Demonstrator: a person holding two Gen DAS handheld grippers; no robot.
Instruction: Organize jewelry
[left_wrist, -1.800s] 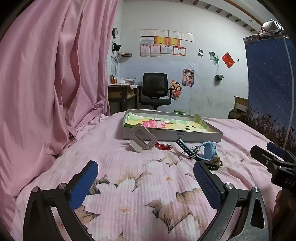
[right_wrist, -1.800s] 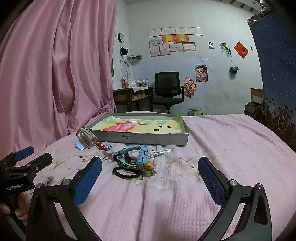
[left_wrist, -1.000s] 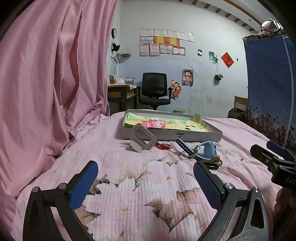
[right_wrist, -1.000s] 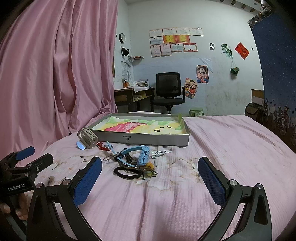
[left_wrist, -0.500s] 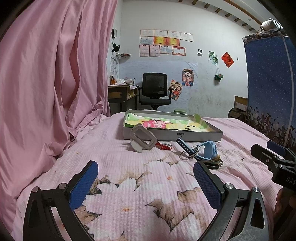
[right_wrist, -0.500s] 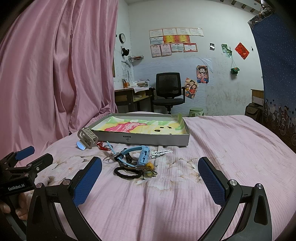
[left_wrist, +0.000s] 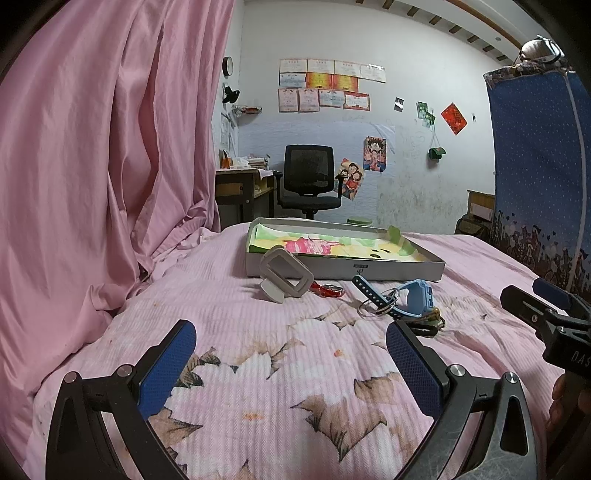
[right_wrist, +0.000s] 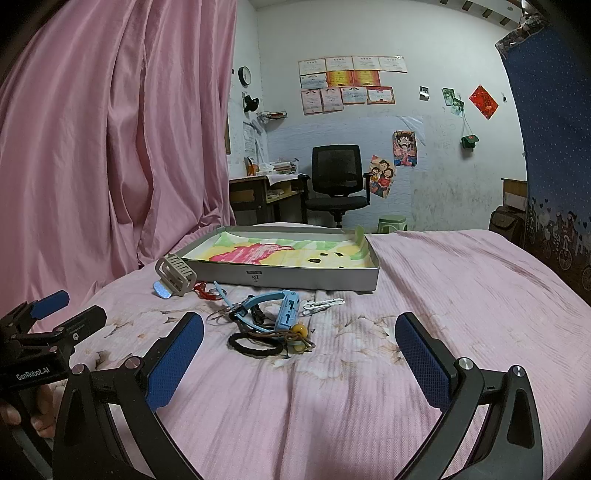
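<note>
A shallow grey box (left_wrist: 369, 268) lined with colourful paper lies on the pink bed; it also shows in the right wrist view (right_wrist: 314, 278). In front of it lie a grey hair claw (left_wrist: 282, 275), a red string piece (left_wrist: 327, 290), a blue watch (left_wrist: 410, 301) with metal rings, and a white clip (right_wrist: 323, 304). A black hair tie (right_wrist: 255, 341) and a beaded cord (right_wrist: 299, 332) lie nearest. My left gripper (left_wrist: 291, 363) is open and empty, short of the items. My right gripper (right_wrist: 299, 360) is open and empty, just before the hair tie.
A pink curtain (left_wrist: 92, 166) hangs along the left. A blue patterned cloth (left_wrist: 543, 166) hangs at the right. A desk (left_wrist: 240, 192) and black office chair (left_wrist: 308, 181) stand beyond the bed. The bedspread (right_wrist: 461, 277) stretches to the right of the box.
Both grippers have stayed nearly still and open. The right view has crept slightly closer to the items. Nothing was picked up or moved.
</note>
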